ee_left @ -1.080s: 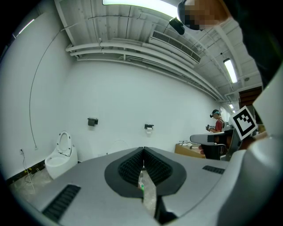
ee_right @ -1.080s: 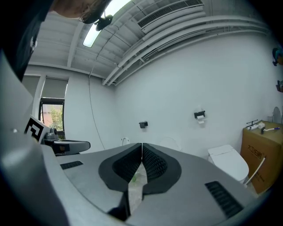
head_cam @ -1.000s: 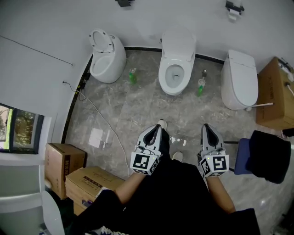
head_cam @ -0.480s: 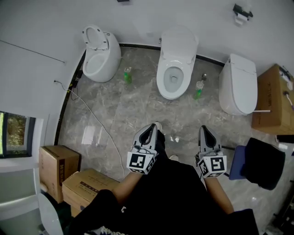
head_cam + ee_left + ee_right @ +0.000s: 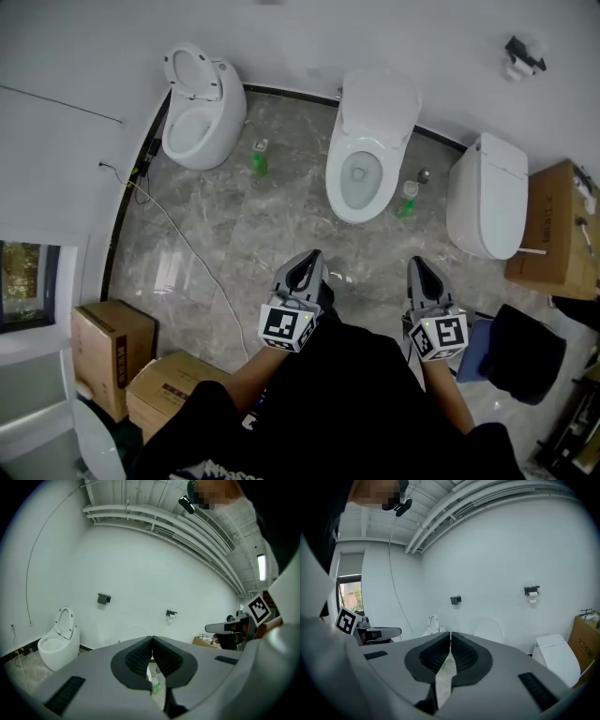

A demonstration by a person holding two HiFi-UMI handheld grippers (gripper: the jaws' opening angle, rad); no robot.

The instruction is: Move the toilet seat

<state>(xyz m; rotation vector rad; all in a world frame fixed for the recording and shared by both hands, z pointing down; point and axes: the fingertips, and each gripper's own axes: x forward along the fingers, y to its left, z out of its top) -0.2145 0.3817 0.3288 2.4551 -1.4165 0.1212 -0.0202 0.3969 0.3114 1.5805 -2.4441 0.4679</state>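
Three white toilets stand along the curved wall. The middle toilet [image 5: 368, 141] has its lid up, and its seat [image 5: 359, 176] lies down round the bowl. The left toilet [image 5: 195, 105] has seat and lid raised, and the right toilet [image 5: 486, 192] is closed. My left gripper [image 5: 312, 257] and right gripper [image 5: 417, 262] are held in front of the person's body, well short of the toilets, both shut and empty. In the left gripper view the shut gripper [image 5: 151, 640] points at the wall, with the left toilet [image 5: 56, 641] to one side. In the right gripper view the shut gripper [image 5: 450, 634] points toward the middle toilet's lid [image 5: 487, 630].
Green bottles [image 5: 260, 156] [image 5: 407, 199] stand on the marble floor between the toilets. A cable [image 5: 192, 248] runs across the floor at left. Cardboard boxes [image 5: 112, 352] [image 5: 553, 230] stand at lower left and right. A blue chair with black cloth [image 5: 516, 354] is at my right.
The head view has swung a little, so the toilets have shifted slightly in the frame. Both grippers stay shut and level in front of the person's body.
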